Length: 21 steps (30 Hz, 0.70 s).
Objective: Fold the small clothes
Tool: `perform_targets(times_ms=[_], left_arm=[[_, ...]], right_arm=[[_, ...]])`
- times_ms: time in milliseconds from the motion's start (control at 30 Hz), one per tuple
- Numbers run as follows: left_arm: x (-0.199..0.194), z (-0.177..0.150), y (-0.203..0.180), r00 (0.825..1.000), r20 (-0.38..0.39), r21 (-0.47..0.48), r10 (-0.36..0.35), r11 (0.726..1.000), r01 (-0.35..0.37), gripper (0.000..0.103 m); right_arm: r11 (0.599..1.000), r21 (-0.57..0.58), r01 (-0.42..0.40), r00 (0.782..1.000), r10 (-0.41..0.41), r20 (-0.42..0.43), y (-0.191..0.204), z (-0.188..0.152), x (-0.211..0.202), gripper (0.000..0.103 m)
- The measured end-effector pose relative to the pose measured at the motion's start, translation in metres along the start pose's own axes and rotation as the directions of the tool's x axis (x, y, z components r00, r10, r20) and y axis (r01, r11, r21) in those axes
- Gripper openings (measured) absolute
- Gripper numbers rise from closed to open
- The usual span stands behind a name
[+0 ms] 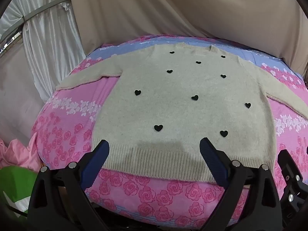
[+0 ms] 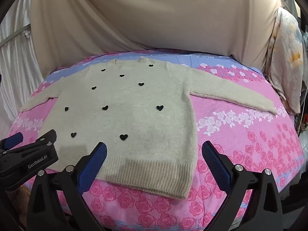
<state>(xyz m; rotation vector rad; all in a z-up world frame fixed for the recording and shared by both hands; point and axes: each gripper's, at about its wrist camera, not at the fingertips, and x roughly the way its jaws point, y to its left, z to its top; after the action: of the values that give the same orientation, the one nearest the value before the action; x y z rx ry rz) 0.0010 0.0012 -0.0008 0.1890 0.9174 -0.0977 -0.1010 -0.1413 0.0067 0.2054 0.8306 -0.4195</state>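
Cream knit sweater (image 1: 173, 105) with black hearts (image 1: 158, 127) lies flat, sleeves outspread, on the rose-print bedspread (image 1: 154, 198); left gripper (image 1: 154, 150) and right gripper (image 2: 154, 151) hover at its hem, jaws apart, empty.

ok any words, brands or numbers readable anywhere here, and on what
"GenRobot.AI": white print on the black body of the left gripper, seen from the right wrist view.
No other text can be read: the sweater bears only black hearts, and the bedcover only roses.

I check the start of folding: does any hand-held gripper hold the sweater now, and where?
Nothing is held. The left hand-held gripper and right hand-held gripper are open above the sweater hem.
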Motion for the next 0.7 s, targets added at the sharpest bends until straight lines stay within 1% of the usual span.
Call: perform_targets(times_ms=[33,233,533,567,700], left_arm=[[-0.001,0.000,-0.002,1.000,0.018,0.020,0.014,1.000,-0.015,0.093],[-0.007,0.001,-0.003,1.000,0.024,0.022,0.017,1.000,-0.017,0.093],[-0.001,0.007,-0.004,1.000,0.000,0.013,0.029,0.999,-0.029,0.093],[0.001,-0.003,-0.006,0.999,0.011,0.024,0.035,0.999,-0.035,0.093],[0.001,-0.004,-0.005,0.999,0.010,0.022,0.036,0.999,-0.036,0.093]], right_arm=[[1.000,0.003,-0.005,1.000,0.005,0.004,0.000,0.000,0.000,0.097],[1.000,0.004,-0.015,1.000,0.015,0.003,-0.002,0.003,0.002,0.097],[1.000,-0.016,-0.027,1.000,0.027,-0.002,0.001,-0.002,0.003,0.097],[1.000,-0.016,-0.026,1.000,0.026,-0.002,0.001,-0.002,0.003,0.097],[1.000,-0.016,-0.024,1.000,0.024,-0.003,0.002,-0.002,0.003,0.097]])
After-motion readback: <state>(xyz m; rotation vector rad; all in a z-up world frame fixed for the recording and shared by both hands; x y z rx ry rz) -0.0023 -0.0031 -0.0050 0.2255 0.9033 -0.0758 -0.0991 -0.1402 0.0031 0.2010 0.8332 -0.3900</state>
